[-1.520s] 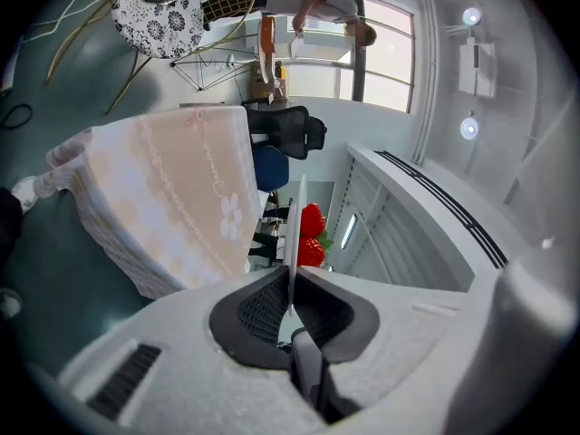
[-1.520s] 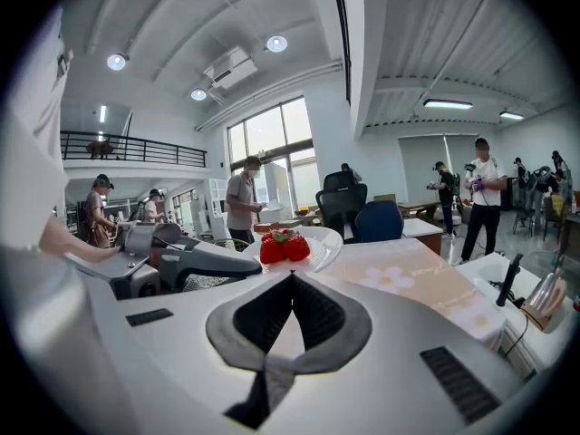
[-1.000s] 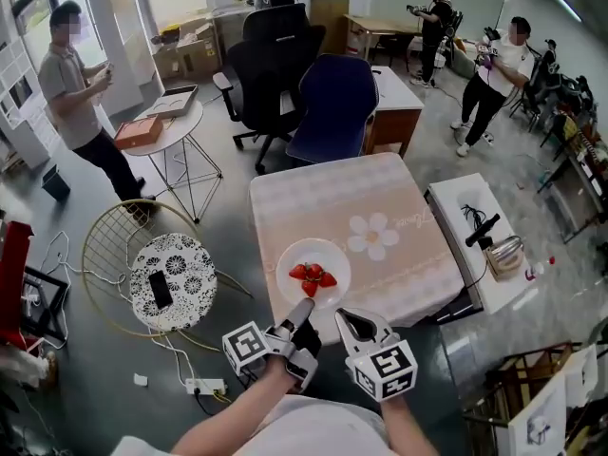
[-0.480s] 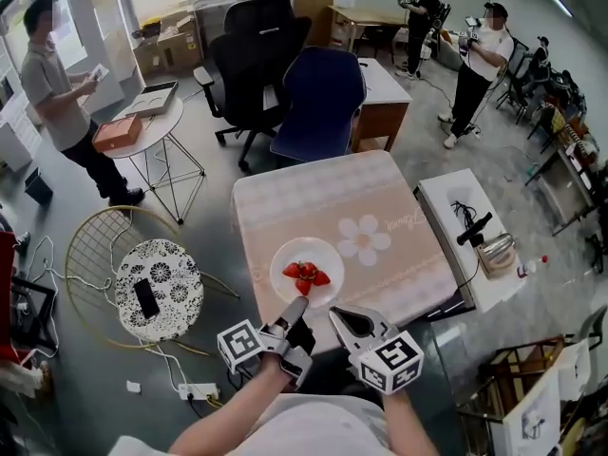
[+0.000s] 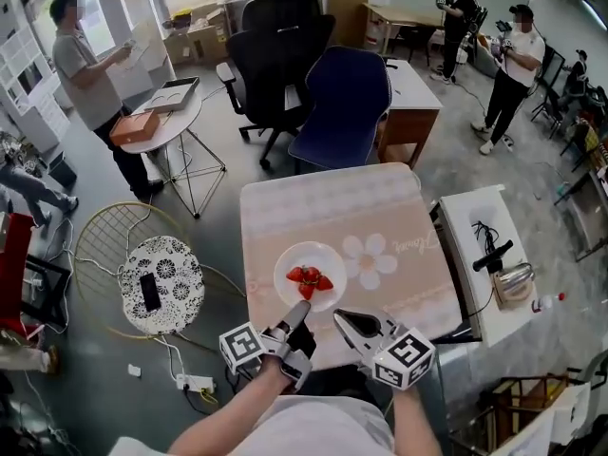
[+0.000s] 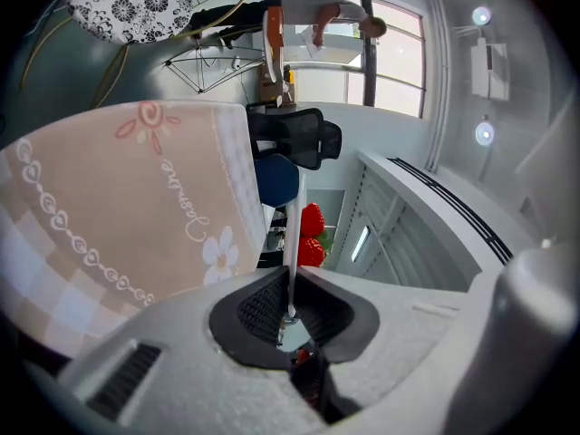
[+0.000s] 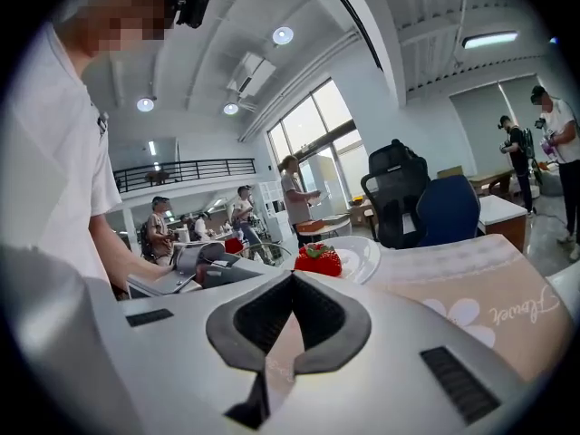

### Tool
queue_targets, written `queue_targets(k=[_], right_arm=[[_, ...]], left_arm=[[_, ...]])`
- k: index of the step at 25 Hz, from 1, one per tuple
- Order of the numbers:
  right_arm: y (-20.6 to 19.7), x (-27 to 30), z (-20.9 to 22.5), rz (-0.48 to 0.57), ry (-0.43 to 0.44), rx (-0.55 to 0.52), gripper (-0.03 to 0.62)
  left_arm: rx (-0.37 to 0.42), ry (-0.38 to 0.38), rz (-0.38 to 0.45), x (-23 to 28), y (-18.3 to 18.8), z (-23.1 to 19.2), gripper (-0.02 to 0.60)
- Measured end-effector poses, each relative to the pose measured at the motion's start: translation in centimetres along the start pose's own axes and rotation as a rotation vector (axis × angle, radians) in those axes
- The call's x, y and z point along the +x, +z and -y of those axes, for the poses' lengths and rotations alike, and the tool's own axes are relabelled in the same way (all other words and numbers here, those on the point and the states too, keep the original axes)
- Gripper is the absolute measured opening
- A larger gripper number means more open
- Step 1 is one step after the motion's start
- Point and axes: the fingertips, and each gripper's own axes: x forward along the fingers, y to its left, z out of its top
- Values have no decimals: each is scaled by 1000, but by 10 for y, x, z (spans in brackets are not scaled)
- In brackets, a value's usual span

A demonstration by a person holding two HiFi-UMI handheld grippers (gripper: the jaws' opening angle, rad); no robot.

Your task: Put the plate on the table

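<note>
Left gripper (image 5: pixel 298 313) clamped on the near rim of the white plate (image 5: pixel 318 255), thin edge pinched between the jaws. Right gripper (image 5: pixel 346 319) just beside it, jaws pressed together on nothing. Plate straight ahead of both, over the near edge of the cloth-covered worktop (image 5: pixel 380 207); resting or barely lifted, hard to tell. Probably stiff, glazed, slick and breakable. Held by one side only, so likely to droop at the far side. Loose strawberries (image 5: pixel 309 278) piled mid-plate, apt to roll; best kept level. Well beyond the jaws, a blue chair (image 5: pixel 342 103). Off to the right of the right jaws, a white side bench (image 5: pixel 475 245).
</note>
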Motion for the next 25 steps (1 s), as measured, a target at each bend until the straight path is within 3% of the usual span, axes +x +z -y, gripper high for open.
queue_targets(k=[15,25], right_arm=[[-9,0,96,-66,129,-15,3],[-27,1,126,-116,182,-29,2]], left_arm=[[-13,37,50,88,-19,-33,18],[-34,87,106,116,-20,-68,18]])
